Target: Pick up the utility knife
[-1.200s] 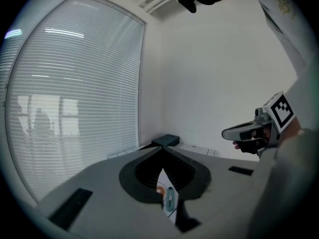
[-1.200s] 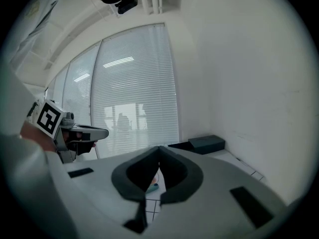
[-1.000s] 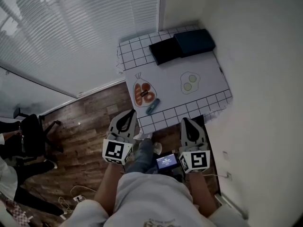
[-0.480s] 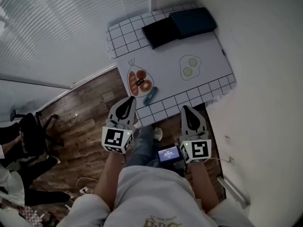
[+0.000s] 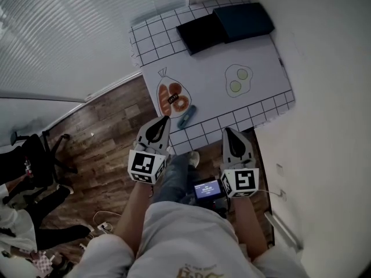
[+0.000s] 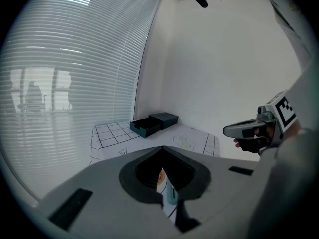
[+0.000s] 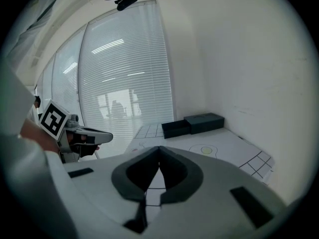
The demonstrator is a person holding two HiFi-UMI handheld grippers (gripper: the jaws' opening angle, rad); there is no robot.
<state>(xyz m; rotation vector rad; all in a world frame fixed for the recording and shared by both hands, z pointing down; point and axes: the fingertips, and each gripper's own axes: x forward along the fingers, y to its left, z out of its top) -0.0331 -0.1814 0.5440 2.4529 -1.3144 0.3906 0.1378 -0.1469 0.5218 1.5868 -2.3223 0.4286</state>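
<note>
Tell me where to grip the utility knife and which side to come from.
Grip the utility knife mid-body, with the jaws across its narrow width. It lies flat and slanted near the front edge of the table, so come down from above on the near side. The left gripper is closest; its jaws are shut and would probably need opening first.

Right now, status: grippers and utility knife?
Left gripper shut, empty; right gripper shut, empty. Utility knife flat on table near front edge, untouched. Nothing blocking it.

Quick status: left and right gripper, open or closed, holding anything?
Left gripper: closed, holding nothing.
Right gripper: closed, holding nothing.
</note>
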